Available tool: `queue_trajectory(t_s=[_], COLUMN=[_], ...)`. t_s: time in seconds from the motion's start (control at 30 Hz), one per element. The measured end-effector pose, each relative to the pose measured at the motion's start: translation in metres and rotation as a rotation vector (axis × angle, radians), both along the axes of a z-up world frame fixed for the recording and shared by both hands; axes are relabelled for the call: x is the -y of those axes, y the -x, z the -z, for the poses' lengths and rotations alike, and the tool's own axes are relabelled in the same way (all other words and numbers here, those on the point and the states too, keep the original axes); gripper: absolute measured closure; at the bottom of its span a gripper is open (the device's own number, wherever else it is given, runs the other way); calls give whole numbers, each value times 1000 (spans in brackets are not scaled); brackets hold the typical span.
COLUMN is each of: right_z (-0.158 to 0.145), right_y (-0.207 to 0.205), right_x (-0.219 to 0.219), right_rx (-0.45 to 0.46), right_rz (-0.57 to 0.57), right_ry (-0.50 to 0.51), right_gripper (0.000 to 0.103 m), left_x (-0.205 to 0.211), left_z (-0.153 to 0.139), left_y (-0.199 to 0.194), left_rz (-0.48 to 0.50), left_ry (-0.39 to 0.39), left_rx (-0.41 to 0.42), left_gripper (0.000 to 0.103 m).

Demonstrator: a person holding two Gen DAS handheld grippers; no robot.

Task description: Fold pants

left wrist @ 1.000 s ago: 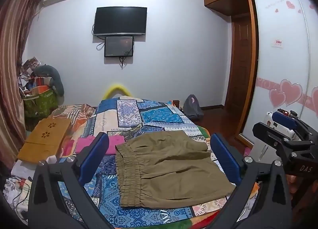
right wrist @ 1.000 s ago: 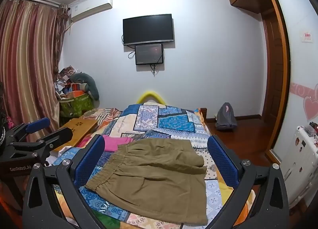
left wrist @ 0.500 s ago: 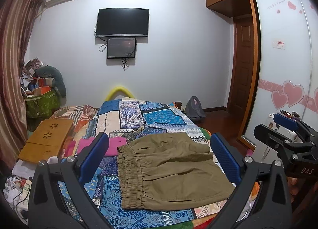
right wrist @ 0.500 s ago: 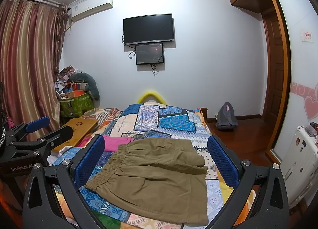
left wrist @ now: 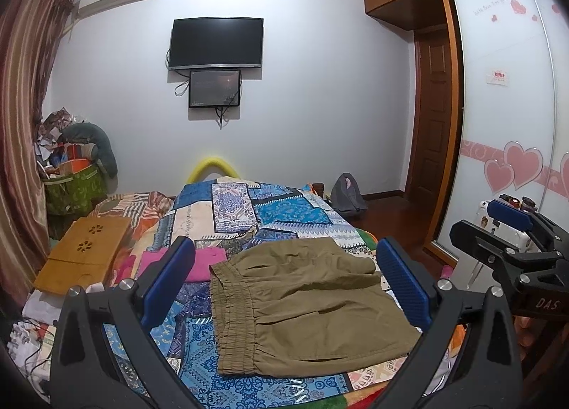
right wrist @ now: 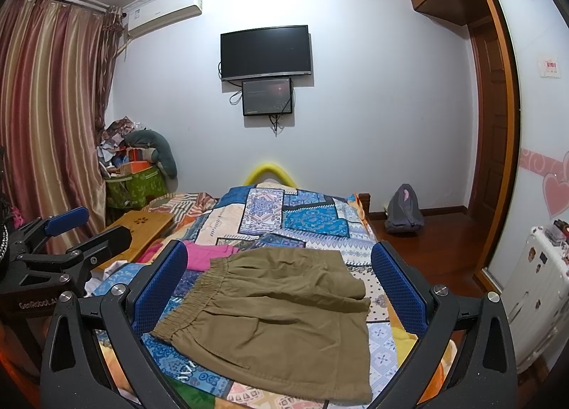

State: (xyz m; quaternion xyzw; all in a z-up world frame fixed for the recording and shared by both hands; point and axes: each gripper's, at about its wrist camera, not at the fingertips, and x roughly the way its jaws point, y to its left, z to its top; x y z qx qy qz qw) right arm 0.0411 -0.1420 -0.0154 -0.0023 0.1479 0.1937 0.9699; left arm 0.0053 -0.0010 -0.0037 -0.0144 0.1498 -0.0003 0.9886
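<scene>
Olive-brown pants [left wrist: 306,306] lie folded on the patchwork bedspread [left wrist: 249,217], elastic waistband to the left. They also show in the right wrist view [right wrist: 281,316]. My left gripper [left wrist: 284,288] is open and empty, held above the near edge of the bed with the pants between its blue pads. My right gripper [right wrist: 281,291] is open and empty too, held above the pants. Each gripper shows at the edge of the other's view: the right one [left wrist: 512,231] and the left one [right wrist: 71,231].
A folded pink garment [left wrist: 199,263] lies left of the pants. A wooden lap desk [left wrist: 85,249] sits on the bed's left side. A cluttered green basket [left wrist: 74,188] stands by the curtain. A grey backpack [left wrist: 346,194] is on the floor; a wardrobe [left wrist: 505,124] is right.
The left wrist camera has tilted up slightly, so the bed and pants sit a little lower in view. The pants have not moved and both grippers stay open.
</scene>
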Motion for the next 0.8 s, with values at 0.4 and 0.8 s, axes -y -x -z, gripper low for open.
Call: queue_trajectory(t_s=[0.4, 0.8], right_z=[-2, -6], right_y=[0, 1], right_x=[1, 2], right_rx=[5, 17], right_rz=[-4, -9], right_ry=[3, 6], right_gripper=[0, 0], left_x=[2, 2], left_z=[-2, -5], left_y=[2, 4], left_rz=[12, 14], left_ry=[3, -1], left_rx=[8, 23], left_gripper=[0, 0])
